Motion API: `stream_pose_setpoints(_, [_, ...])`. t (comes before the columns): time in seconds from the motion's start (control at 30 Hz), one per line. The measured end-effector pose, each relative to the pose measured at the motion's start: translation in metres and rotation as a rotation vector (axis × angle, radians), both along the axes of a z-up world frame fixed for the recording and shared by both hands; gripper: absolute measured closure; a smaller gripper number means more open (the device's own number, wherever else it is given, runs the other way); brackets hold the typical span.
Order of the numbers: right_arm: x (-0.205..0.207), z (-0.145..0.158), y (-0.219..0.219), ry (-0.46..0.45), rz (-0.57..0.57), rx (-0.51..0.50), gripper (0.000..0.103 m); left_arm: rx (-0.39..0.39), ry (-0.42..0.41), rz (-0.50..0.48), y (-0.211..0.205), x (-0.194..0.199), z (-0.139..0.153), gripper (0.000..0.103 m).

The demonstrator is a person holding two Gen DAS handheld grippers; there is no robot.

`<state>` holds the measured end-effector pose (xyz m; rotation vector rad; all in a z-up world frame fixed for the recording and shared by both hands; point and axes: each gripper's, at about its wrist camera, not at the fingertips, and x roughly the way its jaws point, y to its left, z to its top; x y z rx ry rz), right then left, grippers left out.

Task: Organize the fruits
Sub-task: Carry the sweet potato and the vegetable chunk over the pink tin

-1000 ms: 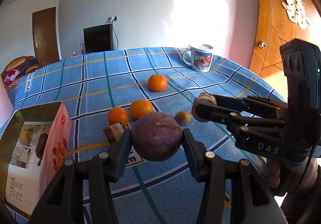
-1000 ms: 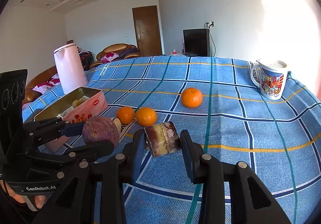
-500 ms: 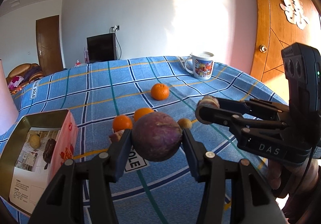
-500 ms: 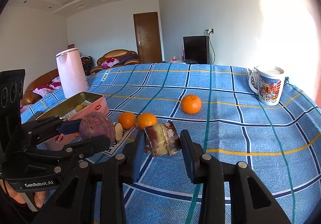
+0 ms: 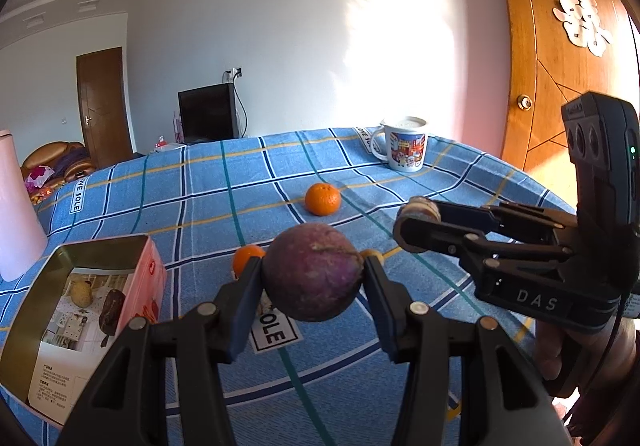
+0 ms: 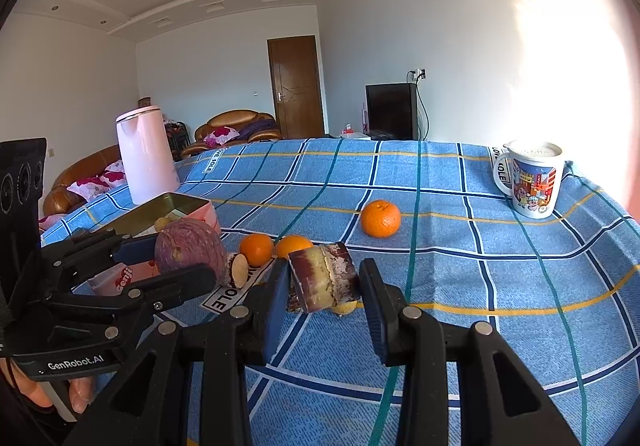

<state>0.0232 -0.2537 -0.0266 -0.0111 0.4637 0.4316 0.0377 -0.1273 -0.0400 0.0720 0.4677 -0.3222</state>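
Currently held: left gripper (image 5: 313, 275), clamped on a purple fruit (image 5: 313, 272) at lower centre of its view, lifted off the cloth (image 5: 208, 182), likely for carrying to the tin (image 5: 102, 248) at lower left, where two pieces already lie. Right gripper (image 6: 323, 284), clenched on a cane piece (image 6: 323, 277) at lower centre, raised likewise. Loose on the cloth: one orange (image 6: 380, 218) mid-frame, two oranges (image 6: 256, 249) nearer the tin. Mug (image 6: 529, 178) at right, apart from the fruit.
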Motion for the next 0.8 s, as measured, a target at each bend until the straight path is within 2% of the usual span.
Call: stream_pose_setpoints(0.8, [-0.014, 0.005, -0.001, -0.08, -0.011, 0.006, 0.065, 0.012, -0.093, 0.031, 0.003, -0.01, 0.011, 0.051])
